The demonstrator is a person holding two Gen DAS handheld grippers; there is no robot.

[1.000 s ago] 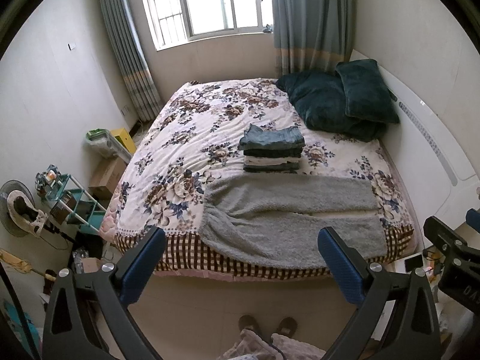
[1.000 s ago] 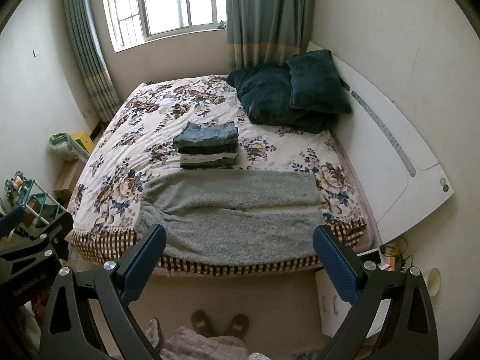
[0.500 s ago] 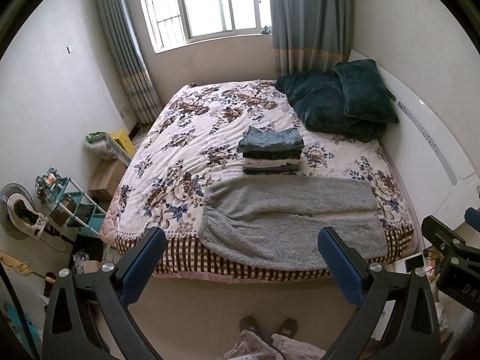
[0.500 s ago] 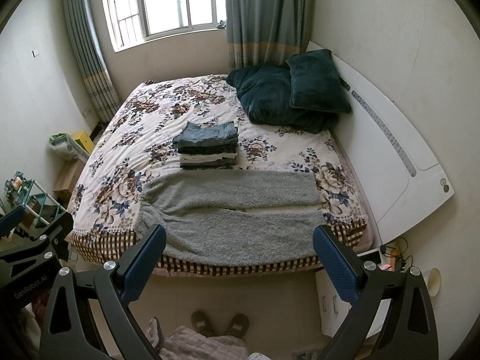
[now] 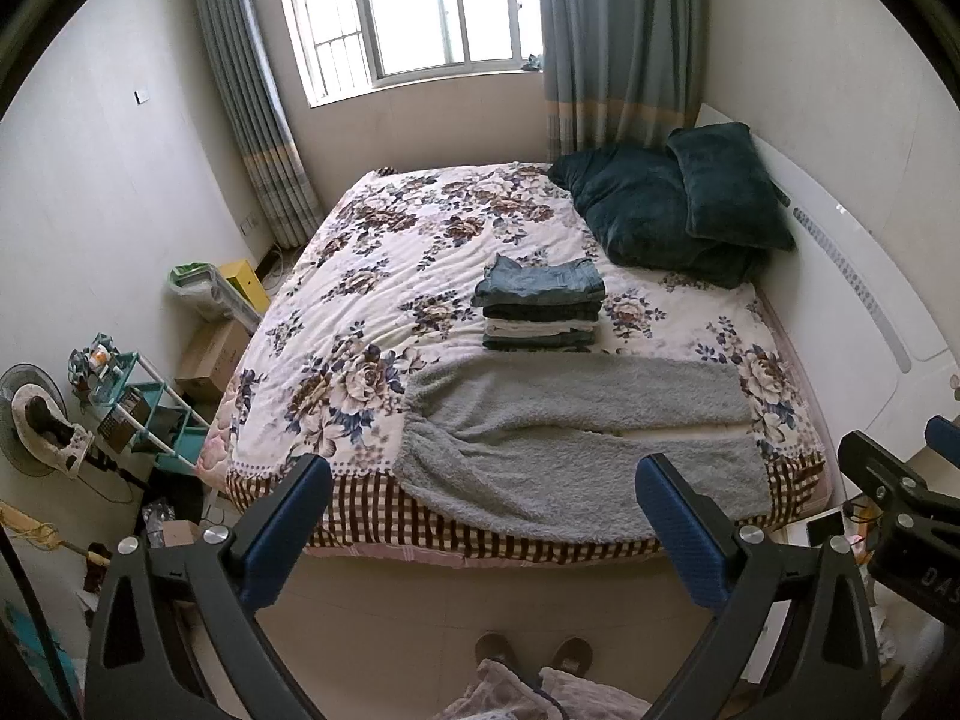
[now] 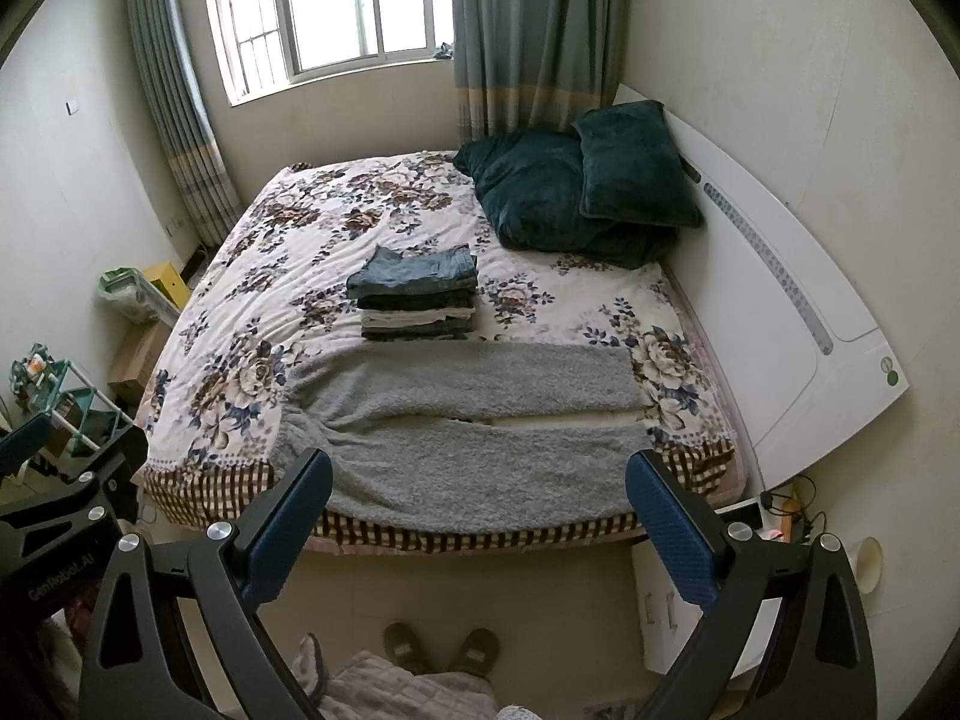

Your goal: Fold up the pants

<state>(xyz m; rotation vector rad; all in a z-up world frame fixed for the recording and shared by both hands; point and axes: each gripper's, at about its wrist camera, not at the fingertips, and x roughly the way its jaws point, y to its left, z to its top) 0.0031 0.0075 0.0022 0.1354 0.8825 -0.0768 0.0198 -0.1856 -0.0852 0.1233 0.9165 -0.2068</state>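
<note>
The fuzzy grey fleece pants [image 5: 576,450] lie spread flat along the near edge of the bed with the floral quilt [image 5: 420,252], waistband to the left, both legs running right and parted by a thin gap, just in front of a neat stack of folded clothes [image 5: 540,306]. Nothing is folded yet — this looks like the start. The left tool [image 5: 480,516] and the right tool [image 6: 477,510] both hang wide and empty, well above the bed. Next, I'd judge, each must come down onto the near leg's edge — one by the waist, one by the cuff — and carry it over the far leg.
</note>
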